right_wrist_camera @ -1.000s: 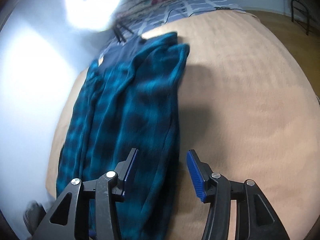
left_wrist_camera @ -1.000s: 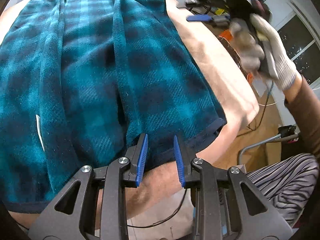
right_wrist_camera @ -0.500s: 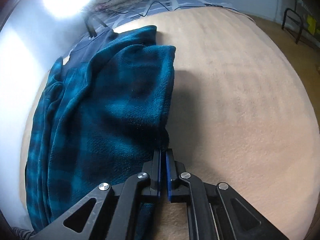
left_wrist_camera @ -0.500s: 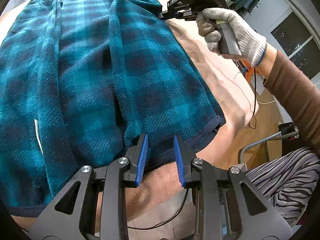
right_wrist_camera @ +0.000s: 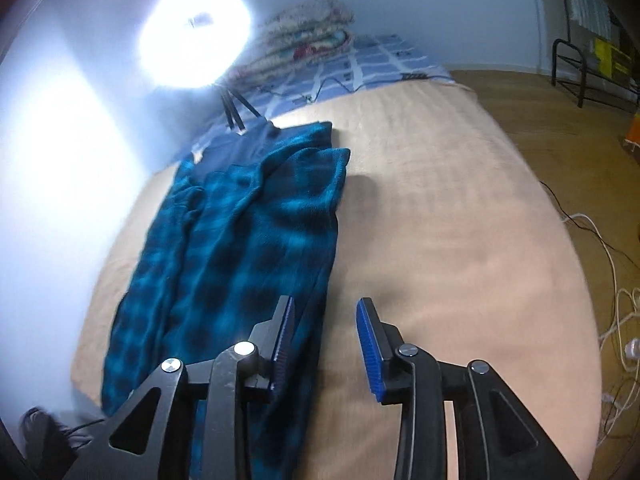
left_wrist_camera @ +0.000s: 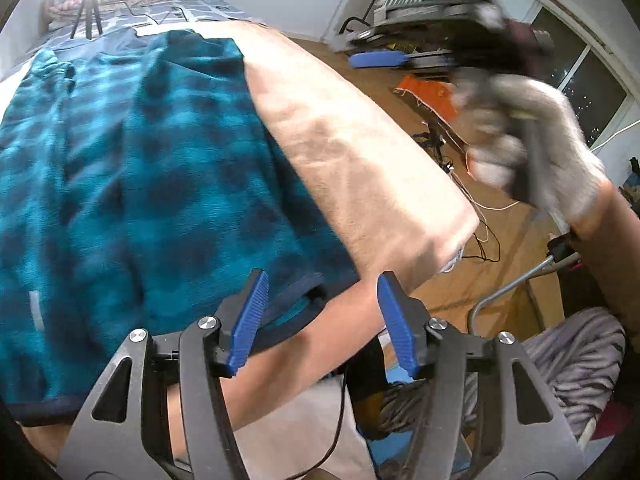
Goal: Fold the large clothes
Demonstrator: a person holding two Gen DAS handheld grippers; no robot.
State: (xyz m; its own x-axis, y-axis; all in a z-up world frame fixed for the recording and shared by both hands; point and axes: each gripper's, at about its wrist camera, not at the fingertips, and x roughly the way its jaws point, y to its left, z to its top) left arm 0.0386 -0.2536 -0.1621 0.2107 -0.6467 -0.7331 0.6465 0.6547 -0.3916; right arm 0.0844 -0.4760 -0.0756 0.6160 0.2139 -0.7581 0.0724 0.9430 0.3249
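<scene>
A teal and black plaid fleece garment point(left_wrist_camera: 132, 168) lies lengthwise on a beige bed cover point(left_wrist_camera: 360, 152), folded along its length; it also shows in the right wrist view point(right_wrist_camera: 248, 248). My left gripper point(left_wrist_camera: 320, 320) is open and empty, just off the garment's dark hem at the bed's near edge. My right gripper point(right_wrist_camera: 324, 336) is open and empty, above the garment's right edge and the bare cover point(right_wrist_camera: 440, 220). In the left wrist view the right gripper is a blur in a gloved hand point(left_wrist_camera: 532, 152), raised off the bed.
A ring light point(right_wrist_camera: 196, 36) glares at the bed's far end beside folded blankets point(right_wrist_camera: 304, 44) and a blue checked sheet. Wooden floor with cables point(right_wrist_camera: 616, 280) lies to the right. A metal rack point(right_wrist_camera: 580, 68) stands at the back right.
My right gripper was shut at the garment's right edge half a second ago; now it is open and has lifted away. My left gripper has opened wider and shifted right along the hem.
</scene>
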